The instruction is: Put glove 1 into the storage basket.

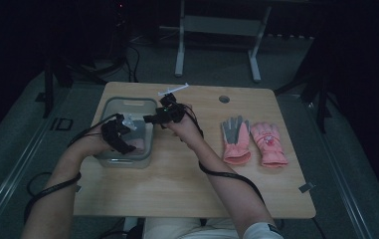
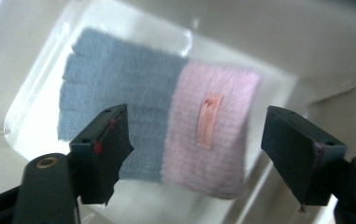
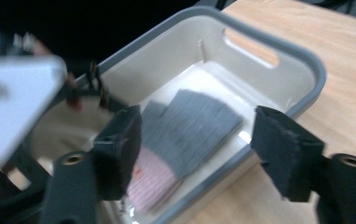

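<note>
Lying in bin, glove, pink gloves aside

Pink glove pair lies flat on wood table, w/ white frame beyond.

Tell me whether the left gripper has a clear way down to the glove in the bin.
Probably yes: the left gripper hangs open above the glove, nothing between them in the bin.

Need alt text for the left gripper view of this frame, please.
A grey and pink knitted glove lies flat on the bottom of a pale plastic bin, seen from above. The left gripper hangs over it, its two black jaws open with nothing between them.
</note>
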A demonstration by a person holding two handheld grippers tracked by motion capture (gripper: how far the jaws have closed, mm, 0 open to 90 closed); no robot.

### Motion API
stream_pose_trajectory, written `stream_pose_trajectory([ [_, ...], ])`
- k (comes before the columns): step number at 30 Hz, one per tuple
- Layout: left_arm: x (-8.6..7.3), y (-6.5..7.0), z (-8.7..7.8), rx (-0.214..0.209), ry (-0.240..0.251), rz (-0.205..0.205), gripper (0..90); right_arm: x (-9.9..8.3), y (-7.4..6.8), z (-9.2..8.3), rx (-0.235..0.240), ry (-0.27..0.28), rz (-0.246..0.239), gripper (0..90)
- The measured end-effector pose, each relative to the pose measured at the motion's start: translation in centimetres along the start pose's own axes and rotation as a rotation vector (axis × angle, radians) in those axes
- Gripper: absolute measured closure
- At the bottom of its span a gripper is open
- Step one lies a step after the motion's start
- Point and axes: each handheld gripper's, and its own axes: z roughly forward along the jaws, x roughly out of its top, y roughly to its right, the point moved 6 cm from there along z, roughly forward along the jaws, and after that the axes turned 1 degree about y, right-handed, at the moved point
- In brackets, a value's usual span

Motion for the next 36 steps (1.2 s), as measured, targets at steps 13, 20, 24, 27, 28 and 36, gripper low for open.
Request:
stream_pose_trajectory([
  [13, 3.2, 3.8, -2.2, -0.096, 0.18, -0.071, 11.8, -2.9, 0.3, -4.9, 0.02, 0.024, -0.079, 20.4],
  [20, 5.4, 6.3, -2.0, -0.114, 0.207, -0.02, 10.7, -5.3, 1.8, -7.5, -0.043, -0.02, -0.122, 18.2],
  [24, 6.9, 7.7, -1.6, -0.121, 0.225, -0.029, 6.2, -6.2, 2.2, -9.1, -0.051, -0.018, -0.063, 14.0],
  [27, 8.1, 8.9, -1.4, -0.145, 0.243, -0.032, 2.0, -6.9, 2.3, -10.2, -0.055, -0.014, -0.073, 12.7],
  [28, 8.5, 9.4, -1.3, -0.156, 0.256, -0.019, 1.7, -7.2, 2.5, -10.5, -0.051, -0.018, -0.074, 13.0],
  [36, 10.0, 12.7, 0.4, -0.18, 0.275, 0.018, 1.4, -8.8, 4.0, -13.3, -0.123, 0.004, -0.097, 32.3],
])
